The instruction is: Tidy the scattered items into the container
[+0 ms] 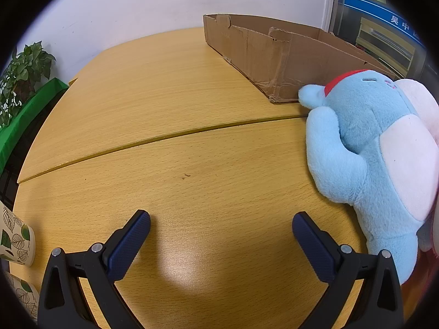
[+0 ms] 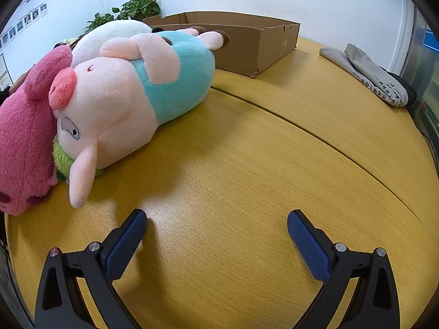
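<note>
The pig plush [image 2: 131, 93] lies on its side on the wooden worktop [image 2: 247, 164], just beside the cardboard box [image 2: 247, 49]. Its long axis runs from its head, nearest my right gripper [image 2: 216, 226], away to its feet, which rest against the box's near wall. Its snout points left, toward the pink plush bear [image 2: 24, 137] pressed against its head. A white plush [image 2: 109, 34] lies behind it.

My right jaws stand wide, holding nothing, over bare worktop. I judge the best grip is across the pig's narrower blue middle, square to its long axis, then a lift clear over the box wall.

My left gripper [image 1: 221, 224] also stands wide and empty, beside a light blue plush [image 1: 378, 148] whose head touches the box corner [image 1: 282, 93].
</note>
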Demonstrator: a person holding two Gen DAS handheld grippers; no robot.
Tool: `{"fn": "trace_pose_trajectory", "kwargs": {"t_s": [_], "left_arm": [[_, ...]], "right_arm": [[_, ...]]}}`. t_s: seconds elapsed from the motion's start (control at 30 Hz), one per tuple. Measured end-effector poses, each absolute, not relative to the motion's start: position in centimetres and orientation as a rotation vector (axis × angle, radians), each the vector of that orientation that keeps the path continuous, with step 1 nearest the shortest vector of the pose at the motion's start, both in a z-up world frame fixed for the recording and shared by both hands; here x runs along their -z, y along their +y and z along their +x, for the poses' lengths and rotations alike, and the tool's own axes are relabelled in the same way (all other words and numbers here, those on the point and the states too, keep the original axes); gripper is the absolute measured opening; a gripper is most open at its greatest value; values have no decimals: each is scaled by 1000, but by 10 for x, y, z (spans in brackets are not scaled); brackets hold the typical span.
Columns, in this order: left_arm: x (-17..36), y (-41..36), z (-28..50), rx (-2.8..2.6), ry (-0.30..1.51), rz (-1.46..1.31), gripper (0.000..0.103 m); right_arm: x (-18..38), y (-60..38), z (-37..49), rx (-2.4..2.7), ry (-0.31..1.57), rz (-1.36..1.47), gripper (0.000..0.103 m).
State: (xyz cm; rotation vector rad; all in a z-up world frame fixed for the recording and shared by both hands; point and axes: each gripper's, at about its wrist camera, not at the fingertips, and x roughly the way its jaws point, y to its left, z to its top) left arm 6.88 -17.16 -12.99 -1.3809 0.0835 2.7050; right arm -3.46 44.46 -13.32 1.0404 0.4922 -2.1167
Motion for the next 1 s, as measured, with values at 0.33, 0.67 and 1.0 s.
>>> {"fn": "trace_pose_trajectory", "kwargs": {"t_s": [0.33, 0.67, 1.0], "left_arm": [[129, -170, 66, -2710, 81, -1385, 103], [129, -168, 67, -2718, 74, -1390, 103], [129, -168, 67, -2735, 61, -1399, 103]], "right_arm": [[133, 444, -33, 2117, 491, 1041, 103], [133, 443, -34, 2117, 491, 1041, 103], [133, 442, -34, 2117, 491, 1041, 103]]}}
